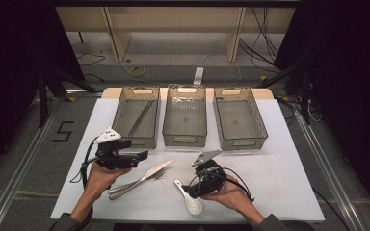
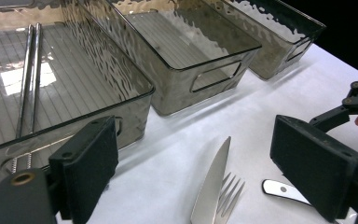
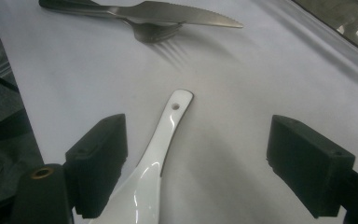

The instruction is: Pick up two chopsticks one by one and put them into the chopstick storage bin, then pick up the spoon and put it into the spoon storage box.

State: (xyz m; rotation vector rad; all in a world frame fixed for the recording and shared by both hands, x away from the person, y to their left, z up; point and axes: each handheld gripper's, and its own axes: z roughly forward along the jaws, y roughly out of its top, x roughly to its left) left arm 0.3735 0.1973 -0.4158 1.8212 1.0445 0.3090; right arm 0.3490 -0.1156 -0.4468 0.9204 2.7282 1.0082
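Cutlery lies loose on the near part of the white table (image 1: pixel 279 144): a knife (image 1: pixel 147 177) rests partly across a fork (image 1: pixel 160 175) at near left, and a white spoon (image 1: pixel 189 197) lies just right of them, bowl toward us. We see three smoked plastic bins in a row at the far side; the left bin (image 1: pixel 150 139) holds two metal chopsticks (image 1: pixel 139 118), while the middle bin (image 1: pixel 185 139) and right bin (image 1: pixel 243 143) look empty. We hold the left gripper (image 1: pixel 142 156) just above the table near the knife tip, jaws wide apart with nothing between them. We hold the right gripper (image 3: pixel 193 163) low over the spoon, jaws spread wide on either side of its handle and not pressing on it. Our likely trouble starts with the spoon: its glazed handle looks slick and lies off centre, closer to one pad, so a closing grip could push it sideways or let it swivel and slip. At the left, closing on the overlapped knife and fork could catch both at once or drag one along. A piece carried far could also strike a bin's near wall instead of clearing it.
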